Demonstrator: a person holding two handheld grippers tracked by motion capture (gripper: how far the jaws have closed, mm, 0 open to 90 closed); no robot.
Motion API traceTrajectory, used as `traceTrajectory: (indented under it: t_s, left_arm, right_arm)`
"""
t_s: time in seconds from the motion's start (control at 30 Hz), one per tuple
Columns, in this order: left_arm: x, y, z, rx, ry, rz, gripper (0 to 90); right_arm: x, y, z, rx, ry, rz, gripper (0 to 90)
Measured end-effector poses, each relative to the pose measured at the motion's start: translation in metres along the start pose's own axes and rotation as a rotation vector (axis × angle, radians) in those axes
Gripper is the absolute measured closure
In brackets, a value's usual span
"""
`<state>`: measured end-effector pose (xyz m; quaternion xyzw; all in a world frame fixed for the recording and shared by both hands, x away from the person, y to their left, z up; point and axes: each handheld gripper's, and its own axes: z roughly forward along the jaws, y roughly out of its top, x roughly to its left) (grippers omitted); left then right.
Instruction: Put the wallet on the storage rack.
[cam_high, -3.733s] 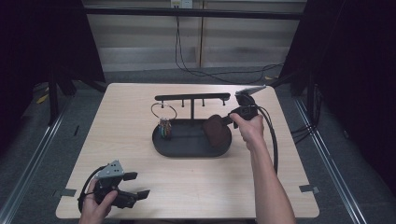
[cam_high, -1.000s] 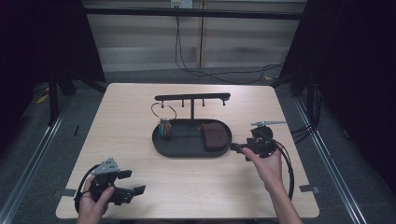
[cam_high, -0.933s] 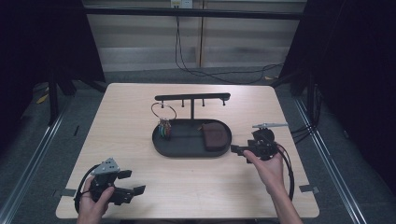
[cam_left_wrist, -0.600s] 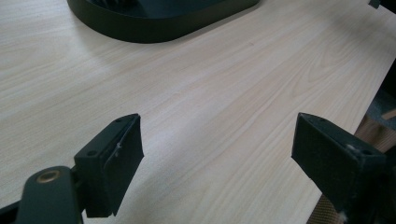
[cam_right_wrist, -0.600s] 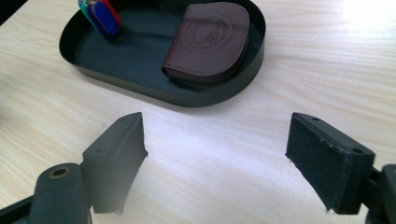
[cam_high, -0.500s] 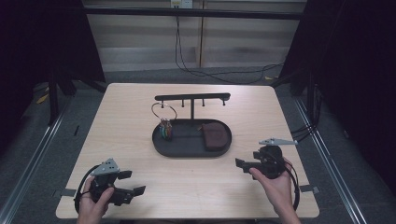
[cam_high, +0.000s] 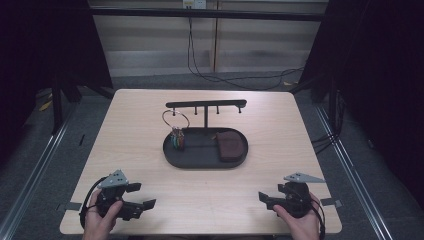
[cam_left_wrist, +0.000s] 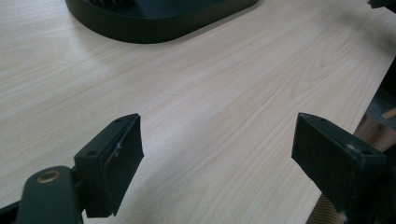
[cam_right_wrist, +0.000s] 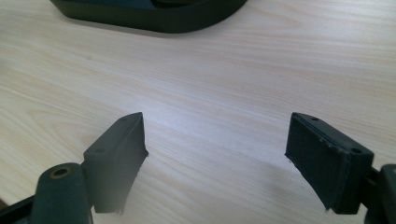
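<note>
The left gripper (cam_high: 142, 207), black with a grey three-cornered plate on top, rested at the near left corner of the pale wooden table (cam_high: 125, 135), held in the person's left hand (cam_high: 100, 220). Its jaws stood wide apart with nothing between them; in the left gripper view only bare wood grain lay between the two black pads (cam_left_wrist: 122, 156). The right gripper (cam_high: 265, 199), of the same build, sat at the near right corner in the person's right hand (cam_high: 297, 222), jaws likewise spread and holding nothing, pointing left across the near edge. Both grippers were well apart from each other and from everything else on the table.

Farther off, near the middle of the table, lay the black oval tray (cam_high: 192, 159). On its right half rested a dark brown pouch (cam_high: 231, 145). At its left end stood a small bunch of coloured keys (cam_high: 177, 140), hanging from a thin metal ring (cam_high: 175, 119). From the far side of the tray rose a black post carrying a horizontal black bar with small pegs (cam_high: 206, 104). Beyond the far edge of the table, black cables (cam_high: 220, 77) trailed over the grey floor
</note>
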<state>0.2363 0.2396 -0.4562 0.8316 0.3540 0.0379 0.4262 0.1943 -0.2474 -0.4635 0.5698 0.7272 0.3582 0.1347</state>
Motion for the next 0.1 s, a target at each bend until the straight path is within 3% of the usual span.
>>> traceTrajectory:
  t_s: [0.1]
  left_arm:
    - [-0.0027, -0.0014, -0.0019, -0.008, -0.007, 0.03, 16.3]
  right_arm:
    - [-0.0043, -0.0004, 0.0004, -0.013, -0.024, 0.004, 19.3]
